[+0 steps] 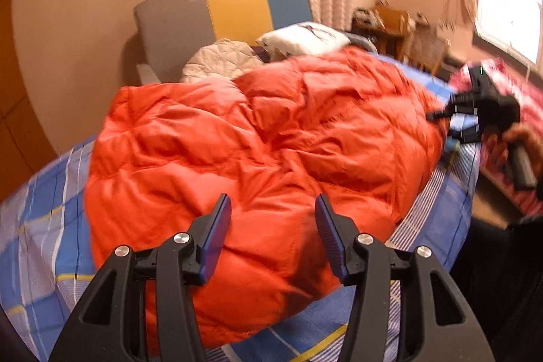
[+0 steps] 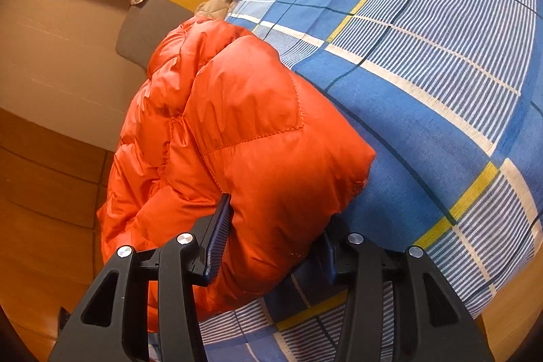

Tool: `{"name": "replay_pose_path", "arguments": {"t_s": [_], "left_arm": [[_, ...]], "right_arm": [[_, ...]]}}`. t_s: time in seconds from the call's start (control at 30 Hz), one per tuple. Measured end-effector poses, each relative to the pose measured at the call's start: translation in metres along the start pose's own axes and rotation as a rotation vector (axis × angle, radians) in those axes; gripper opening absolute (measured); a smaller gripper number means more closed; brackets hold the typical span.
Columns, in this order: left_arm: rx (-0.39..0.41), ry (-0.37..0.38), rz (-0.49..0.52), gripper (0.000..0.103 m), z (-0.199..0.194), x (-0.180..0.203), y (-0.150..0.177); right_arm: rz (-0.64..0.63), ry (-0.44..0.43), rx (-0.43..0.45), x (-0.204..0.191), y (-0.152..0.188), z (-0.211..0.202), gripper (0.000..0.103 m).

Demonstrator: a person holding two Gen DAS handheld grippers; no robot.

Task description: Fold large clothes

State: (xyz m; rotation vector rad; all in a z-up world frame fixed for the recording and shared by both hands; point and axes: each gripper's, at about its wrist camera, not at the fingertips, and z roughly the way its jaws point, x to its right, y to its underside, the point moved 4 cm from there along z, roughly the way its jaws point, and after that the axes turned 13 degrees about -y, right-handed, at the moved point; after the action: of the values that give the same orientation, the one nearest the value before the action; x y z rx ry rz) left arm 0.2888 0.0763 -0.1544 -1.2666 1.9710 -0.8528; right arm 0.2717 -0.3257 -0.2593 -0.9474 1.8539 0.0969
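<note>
A puffy orange down jacket [image 1: 264, 131] lies spread over the blue plaid bed sheet [image 1: 37, 226]. My left gripper [image 1: 273, 199] hovers open over its near edge, and nothing sits between its blue pads. My right gripper [image 2: 276, 216] is shut on a thick folded corner of the jacket [image 2: 244, 131]; its left pad [image 2: 219, 226] digs into the fabric and the right pad is mostly hidden behind the bulge. In the left wrist view the right gripper [image 1: 444, 128] shows blurred at the jacket's right edge, with a hand [image 1: 522, 141] on its handle.
A white pillow [image 1: 302, 38] and a beige quilted item [image 1: 220, 60] lie at the head of the bed, against a grey, yellow and blue headboard [image 1: 237, 12]. A red patterned cloth [image 1: 509, 141] lies at the right. Wooden floor [image 2: 44, 192] runs beside the bed.
</note>
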Motion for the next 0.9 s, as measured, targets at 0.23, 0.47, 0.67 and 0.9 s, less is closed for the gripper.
{"name": "replay_pose_path", "arguments": {"t_s": [0.23,0.47,0.67,0.9], "left_arm": [[-0.050,-0.020,-0.050,0.052,0.006,-0.015,0.013],[-0.082,-0.009,-0.125,0.052,0.012,-0.020,0.023],[-0.097,0.003,-0.128,0.052,0.015,-0.020,0.027],[-0.119,0.000,-0.031,0.052,0.019,-0.013,0.027]], "right_arm": [[-0.174,0.099,0.016,-0.032,0.000,0.003,0.029],[-0.256,0.113,0.043,-0.053,-0.001,-0.004,0.018],[-0.080,-0.013,0.061,-0.035,-0.003,-0.010,0.016],[-0.122,-0.067,0.064,-0.055,-0.004,-0.016,0.013]]}}
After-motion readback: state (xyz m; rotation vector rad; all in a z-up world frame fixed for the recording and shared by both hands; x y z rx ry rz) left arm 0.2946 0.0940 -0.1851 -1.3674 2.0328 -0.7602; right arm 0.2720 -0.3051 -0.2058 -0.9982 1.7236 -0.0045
